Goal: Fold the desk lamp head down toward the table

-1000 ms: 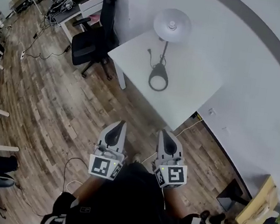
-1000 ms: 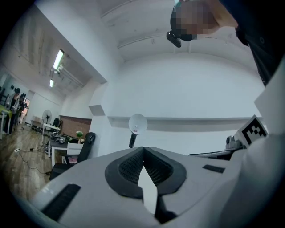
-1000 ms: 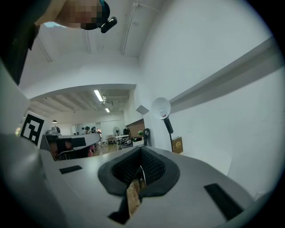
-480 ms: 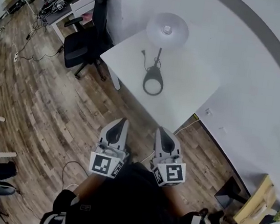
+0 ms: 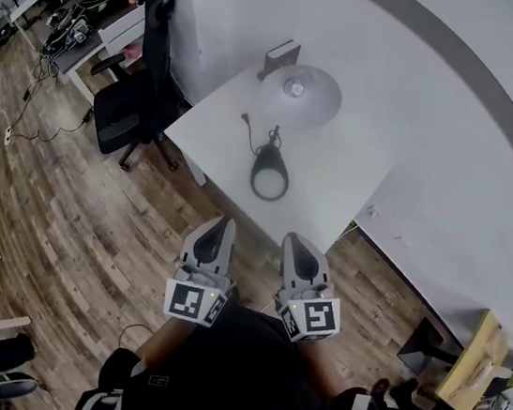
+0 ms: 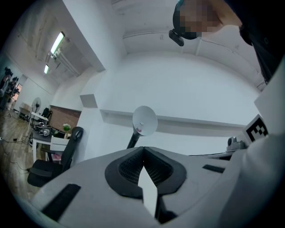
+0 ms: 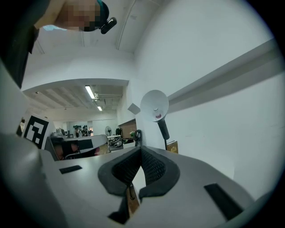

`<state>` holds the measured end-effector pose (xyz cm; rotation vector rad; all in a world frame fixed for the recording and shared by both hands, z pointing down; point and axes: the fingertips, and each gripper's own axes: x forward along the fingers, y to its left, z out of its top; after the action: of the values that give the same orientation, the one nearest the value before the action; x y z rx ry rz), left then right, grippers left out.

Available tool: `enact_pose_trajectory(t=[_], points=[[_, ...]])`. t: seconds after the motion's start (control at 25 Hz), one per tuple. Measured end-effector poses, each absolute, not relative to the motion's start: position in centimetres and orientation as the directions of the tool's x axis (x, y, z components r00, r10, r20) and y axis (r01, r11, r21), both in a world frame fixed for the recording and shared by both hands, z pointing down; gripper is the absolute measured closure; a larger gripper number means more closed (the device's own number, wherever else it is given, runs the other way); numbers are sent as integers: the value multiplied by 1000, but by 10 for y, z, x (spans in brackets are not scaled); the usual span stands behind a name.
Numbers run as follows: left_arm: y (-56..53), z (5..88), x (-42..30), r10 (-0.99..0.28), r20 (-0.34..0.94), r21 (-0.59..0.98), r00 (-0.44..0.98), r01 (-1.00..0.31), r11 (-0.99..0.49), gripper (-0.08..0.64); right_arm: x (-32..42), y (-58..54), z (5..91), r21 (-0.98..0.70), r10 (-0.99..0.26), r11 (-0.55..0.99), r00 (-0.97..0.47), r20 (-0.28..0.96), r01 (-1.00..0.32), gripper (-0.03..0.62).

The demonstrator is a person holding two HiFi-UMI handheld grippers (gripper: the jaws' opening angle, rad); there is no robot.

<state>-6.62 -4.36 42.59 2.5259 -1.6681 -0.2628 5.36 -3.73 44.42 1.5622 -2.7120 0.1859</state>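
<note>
Both of mine are clenched on nothing: left gripper (image 5: 220, 227) and right gripper (image 5: 296, 243) sit out in front of my belly, jaws pressed together.

What's changed over the last second: the white table (image 5: 345, 179) has slid down the head view toward me. So I'm walking in, but its near edge is still well apart from my tips. None of the fold is done yet, I reckon.

The desk lamp (image 5: 300, 92) stands on that table at 12 o'clock. The head view gives me its ring base (image 5: 272, 158) and the cord (image 5: 249, 124) at the base's 11 o'clock. The gripper views hide those behind my own jaws, but they show the lamp head (image 6: 144, 121) tipped up high on its stem. The office chair (image 5: 124, 100) is way out at 10 o'clock.
</note>
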Motion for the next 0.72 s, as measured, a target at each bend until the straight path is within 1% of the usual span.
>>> enact_pose_trajectory(t=[0.16,0.36,0.56,0.72], points=[[-73,424,-78,-905,-87,192,416,-884,-425,535,42,-66,441,-103,-883,454,-462,85,-885,580],[-105,424,-94,-887,-96,197,451,-865,-461,535,30,-93,436,-97,-906,410,-417,74,-907,580],[-129,422,-100,-886,-97,207,453,-862,-463,535,31,-114,439,-104,-914,388,-397,88,-916,580],[-146,420,-98,-889,-98,200,448,-866,-458,535,36,-131,436,-119,-914,391,-400,67,-913,580]])
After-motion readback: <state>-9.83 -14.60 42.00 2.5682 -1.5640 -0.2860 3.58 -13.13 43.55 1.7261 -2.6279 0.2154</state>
